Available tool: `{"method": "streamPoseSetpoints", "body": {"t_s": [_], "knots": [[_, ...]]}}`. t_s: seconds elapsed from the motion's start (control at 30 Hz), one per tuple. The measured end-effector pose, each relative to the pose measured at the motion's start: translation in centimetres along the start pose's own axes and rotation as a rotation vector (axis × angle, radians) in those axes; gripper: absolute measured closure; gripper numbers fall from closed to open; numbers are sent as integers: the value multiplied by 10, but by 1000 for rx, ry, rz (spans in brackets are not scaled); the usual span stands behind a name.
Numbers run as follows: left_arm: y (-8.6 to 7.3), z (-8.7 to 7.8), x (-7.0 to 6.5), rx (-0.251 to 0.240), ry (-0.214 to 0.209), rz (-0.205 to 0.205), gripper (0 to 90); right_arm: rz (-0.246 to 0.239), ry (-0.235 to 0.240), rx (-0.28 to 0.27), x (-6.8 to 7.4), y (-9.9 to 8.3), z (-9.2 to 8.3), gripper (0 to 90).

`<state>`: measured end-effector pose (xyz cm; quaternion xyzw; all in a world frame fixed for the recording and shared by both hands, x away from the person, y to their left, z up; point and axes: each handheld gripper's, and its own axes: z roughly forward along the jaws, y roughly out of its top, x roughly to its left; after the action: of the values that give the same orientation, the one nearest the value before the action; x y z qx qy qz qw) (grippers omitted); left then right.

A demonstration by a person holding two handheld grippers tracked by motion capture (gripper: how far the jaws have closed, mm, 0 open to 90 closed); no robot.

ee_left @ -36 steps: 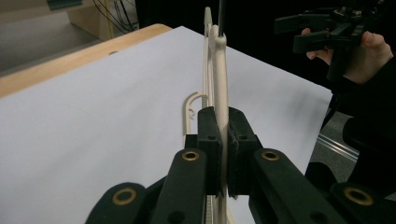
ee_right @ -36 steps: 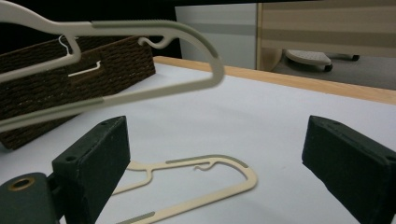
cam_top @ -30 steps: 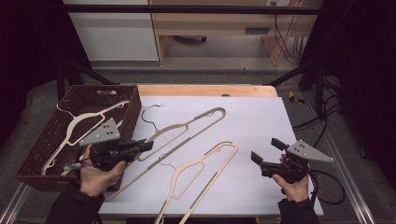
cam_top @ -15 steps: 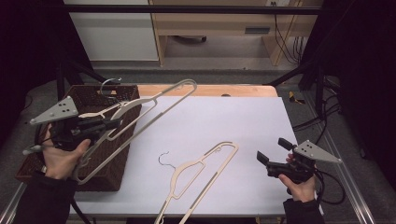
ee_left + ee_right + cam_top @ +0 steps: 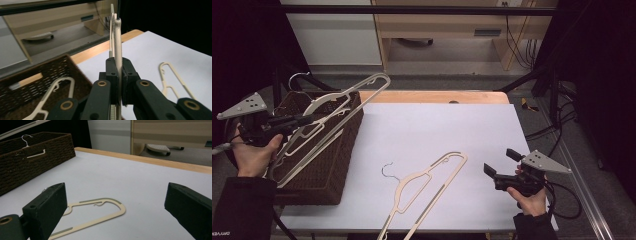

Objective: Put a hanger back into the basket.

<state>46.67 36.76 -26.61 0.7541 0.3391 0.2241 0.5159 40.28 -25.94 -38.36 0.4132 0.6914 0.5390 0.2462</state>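
Observation:
My left gripper (image 5: 306, 120) is shut on a cream plastic hanger (image 5: 362, 89) and holds it tilted in the air above the brown wicker basket (image 5: 328, 170) at the table's left. In the left gripper view the jaws pinch the hanger (image 5: 117, 40) edge-on. A second cream hanger (image 5: 427, 179) lies flat on the white table, near the front middle. My right gripper (image 5: 501, 162) hovers open at the front right, a short way right of that hanger (image 5: 100, 213), with nothing between its jaws (image 5: 116, 195).
A white hanger (image 5: 56, 88) lies inside the basket (image 5: 25, 85), and a metal hook (image 5: 25, 138) sticks up above the basket's rim (image 5: 32, 155). The table's wooden far edge (image 5: 432, 96) borders a floor with cables and furniture. Bare white tabletop (image 5: 437, 130) spreads between the grippers.
My left gripper has carried its hanger up off the table and leftward, from the table's left part to above the basket. The right gripper has barely shifted.

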Motion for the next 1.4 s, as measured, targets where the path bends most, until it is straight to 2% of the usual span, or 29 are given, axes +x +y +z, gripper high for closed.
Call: {"method": "streamPoseSetpoints", "body": {"t_s": [0.33, 0.53, 0.63, 0.67, 0.8, 0.9, 1.03, 1.17, 1.27, 1.4], "knots": [[-11, -12, 39, 22, 79, -30, 861, -3, 3, 13, 0, -1, 3, 48], [-23, -11, 54, 71, 107, -43, 861, -4, 5, 14, 2, -1, 4, 47], [-31, -10, 60, 75, 105, -57, 861, -5, 3, 13, 1, -1, 4, 48], [-38, -10, 66, 86, 105, -67, 860, -4, 0, 13, 0, -1, 4, 49], [-49, -9, 70, 128, 113, -67, 861, -5, 0, 16, 1, -1, 4, 49], [-57, -12, 74, 123, 103, -75, 861, -4, 3, 20, 1, -2, 5, 49], [-66, -16, 78, 143, 97, -79, 861, -1, -5, 33, 1, -3, 7, 50], [-75, -20, 82, 162, 109, -86, 862, 1, -2, 32, 1, -3, 8, 50], [-76, -21, 82, 160, 113, -86, 862, -1, 0, 32, 2, -4, 8, 50], [-75, -15, 82, 197, 130, -81, 862, -1, 2, 34, 2, -4, 9, 50]]}}
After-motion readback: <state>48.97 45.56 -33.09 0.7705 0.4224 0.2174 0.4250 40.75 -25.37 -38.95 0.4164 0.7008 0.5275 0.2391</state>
